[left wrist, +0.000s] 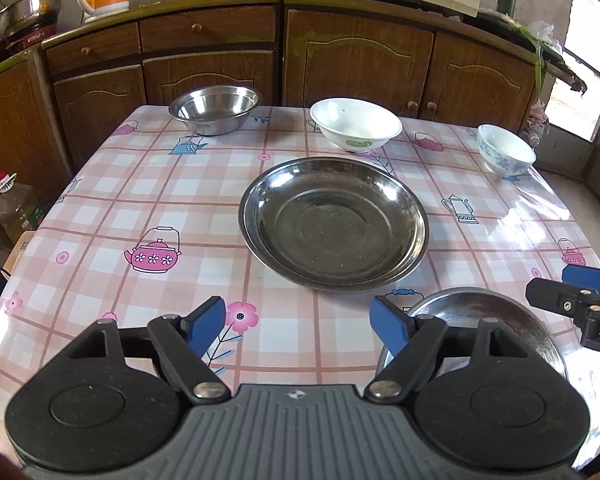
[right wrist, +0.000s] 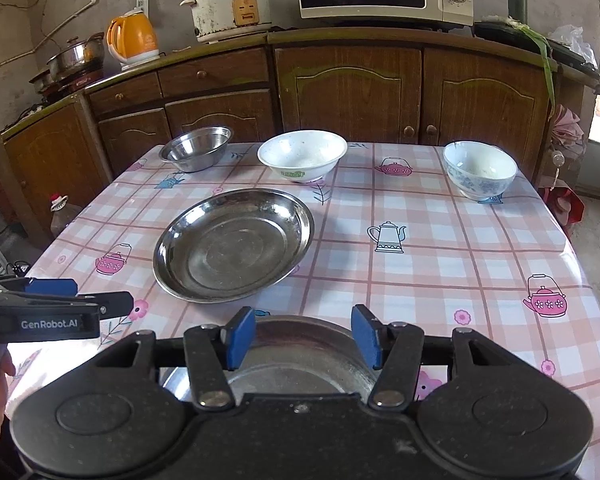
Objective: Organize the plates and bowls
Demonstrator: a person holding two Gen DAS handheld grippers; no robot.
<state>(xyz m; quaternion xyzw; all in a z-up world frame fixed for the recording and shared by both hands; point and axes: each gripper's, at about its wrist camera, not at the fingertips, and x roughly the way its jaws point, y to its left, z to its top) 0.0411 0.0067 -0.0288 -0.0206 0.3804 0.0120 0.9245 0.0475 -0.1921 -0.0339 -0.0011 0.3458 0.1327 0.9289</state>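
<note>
Your table (right wrist: 440, 280), under a pink checked cloth, carries five dishes: two steel plates and three bowls. The large steel plate (right wrist: 232, 246) lies near the middle, empty. The small steel plate (right wrist: 300, 356) sits at the near edge, under your right hand-held gripper (right wrist: 304, 338); much of it is hidden, so what it holds, if anything, cannot be told. Along the far edge stand the steel bowl (right wrist: 196, 154) toward the far left corner, the white bowl (right wrist: 302, 156) at the middle, and the blue-patterned bowl (right wrist: 480, 174) toward the far right corner; all three look empty, though the white one seems to show faint residue. Your left hand-held gripper (left wrist: 300, 328) hangs over bare cloth at the near edge, jaws spread, nothing between them. The right one's jaws also stand apart, clear of the plate below.
</note>
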